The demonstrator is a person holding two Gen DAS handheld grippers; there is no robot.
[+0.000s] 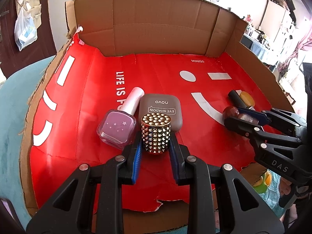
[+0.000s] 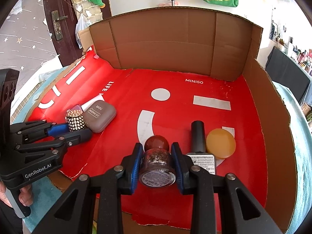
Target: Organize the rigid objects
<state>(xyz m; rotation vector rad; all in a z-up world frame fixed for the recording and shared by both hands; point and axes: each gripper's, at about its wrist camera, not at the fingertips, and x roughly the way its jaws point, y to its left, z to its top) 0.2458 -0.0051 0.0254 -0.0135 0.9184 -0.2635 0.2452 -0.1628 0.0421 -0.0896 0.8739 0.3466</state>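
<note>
A gold studded cylinder [image 1: 156, 133] stands on the red cardboard sheet [image 1: 87, 136], between the pads of my left gripper [image 1: 156, 136], which is shut on it. It also shows in the right wrist view [image 2: 75, 121]. Right behind it lie a lilac nail polish bottle [image 1: 117, 128] and a grey eye shadow case [image 1: 160, 105]. My right gripper [image 2: 157, 156] is shut on a dark red glitter bottle with a round cap [image 2: 157, 160], lying on the sheet. A black-capped bottle [image 2: 199, 142] and an amber disc [image 2: 221, 143] lie just right of it.
Brown cardboard walls [image 1: 156, 23] rise at the back and along the right side [image 2: 273, 126]. The sheet's front edge is torn [image 1: 156, 204]. Teal fabric [image 1: 11, 136] lies around the cardboard. The right gripper shows at the right of the left wrist view [image 1: 243, 120].
</note>
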